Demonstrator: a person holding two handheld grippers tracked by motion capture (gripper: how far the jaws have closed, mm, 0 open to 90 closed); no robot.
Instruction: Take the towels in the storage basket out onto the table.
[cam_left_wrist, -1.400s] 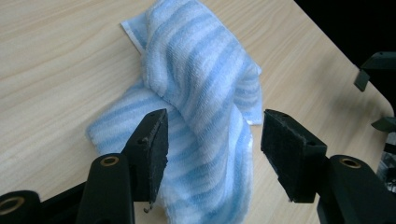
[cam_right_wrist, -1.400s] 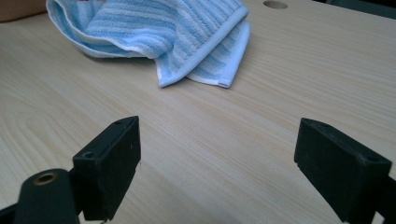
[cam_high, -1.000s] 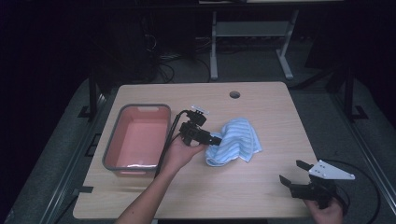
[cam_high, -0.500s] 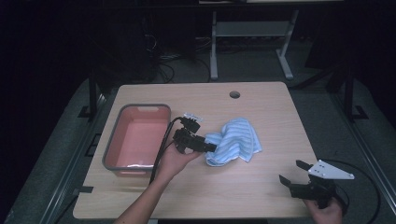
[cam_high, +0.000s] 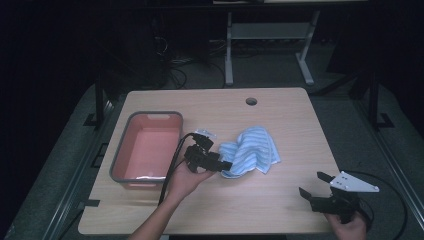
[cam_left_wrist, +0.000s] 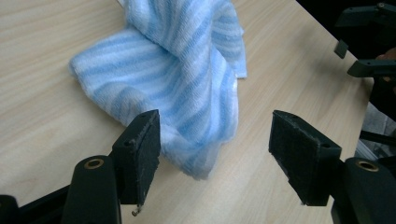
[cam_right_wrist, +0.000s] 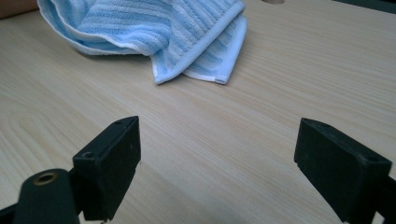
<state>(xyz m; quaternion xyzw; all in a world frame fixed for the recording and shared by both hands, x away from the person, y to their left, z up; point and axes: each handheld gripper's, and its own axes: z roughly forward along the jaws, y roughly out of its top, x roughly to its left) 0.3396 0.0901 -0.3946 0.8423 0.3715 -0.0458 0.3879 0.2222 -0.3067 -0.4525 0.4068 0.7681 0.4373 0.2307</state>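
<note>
The towel (cam_high: 251, 151) lies crumpled mid-table, just right of the pink tub (cam_high: 148, 146), and the left gripper (cam_high: 226, 165) is right on its near-left edge. Through the left gripper view the jaws stand wide and have just been opening a touch further; a fold of the striped towel (cam_left_wrist: 187, 88) droops into the gap between them, closer to the left pad, but neither pad presses on it. Over by the table's (cam_high: 280, 205) near-right corner, the right gripper (cam_high: 311, 186) sits well apart from the cloth, jaws spread wide over bare wood, nothing in them, the towel (cam_right_wrist: 159, 28) ahead.
</note>
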